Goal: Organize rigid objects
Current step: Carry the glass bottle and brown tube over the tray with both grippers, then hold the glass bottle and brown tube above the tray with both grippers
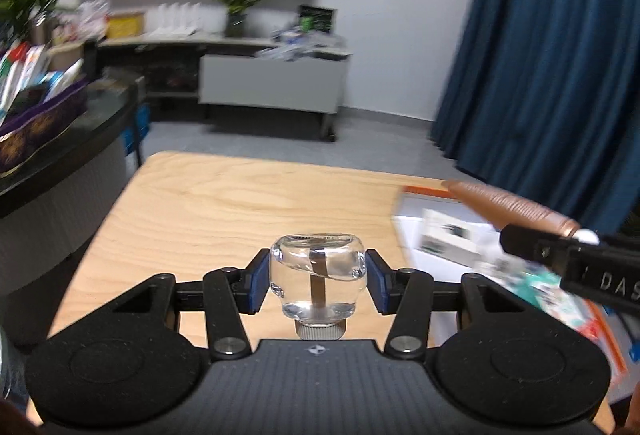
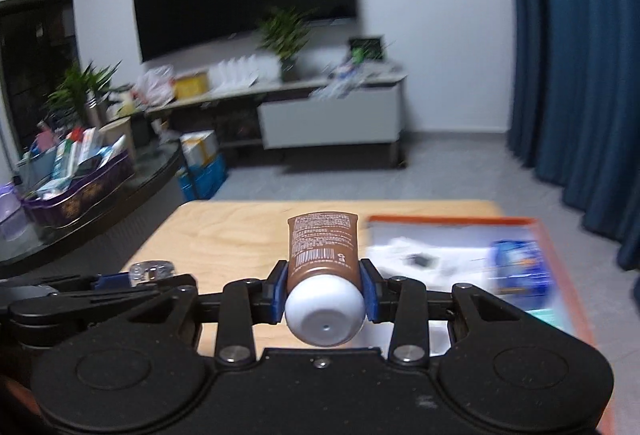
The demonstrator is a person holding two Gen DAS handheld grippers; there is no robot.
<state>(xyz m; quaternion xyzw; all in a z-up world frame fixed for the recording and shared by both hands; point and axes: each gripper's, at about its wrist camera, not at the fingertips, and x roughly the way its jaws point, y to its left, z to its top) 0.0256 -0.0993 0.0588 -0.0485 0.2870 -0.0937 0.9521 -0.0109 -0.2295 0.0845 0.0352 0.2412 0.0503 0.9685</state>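
Observation:
My left gripper [image 1: 318,281] is shut on a clear glass bottle [image 1: 318,275] with a ribbed metal cap, held above the wooden table [image 1: 224,211]. My right gripper [image 2: 325,291] is shut on a brown tube [image 2: 322,247] with a white cap, its flat end pointing forward. The tube also shows in the left wrist view [image 1: 512,207] at the right, with the right gripper [image 1: 568,255] behind it. The bottle [image 2: 152,270] and the left gripper [image 2: 116,281] show at the left of the right wrist view.
An orange-rimmed white tray [image 2: 452,221] with boxes and packets lies on the table's right side; it also shows in the left wrist view [image 1: 428,191]. A dark round table with a purple tin [image 2: 80,195] of items stands left. A blue curtain [image 2: 576,75] hangs right.

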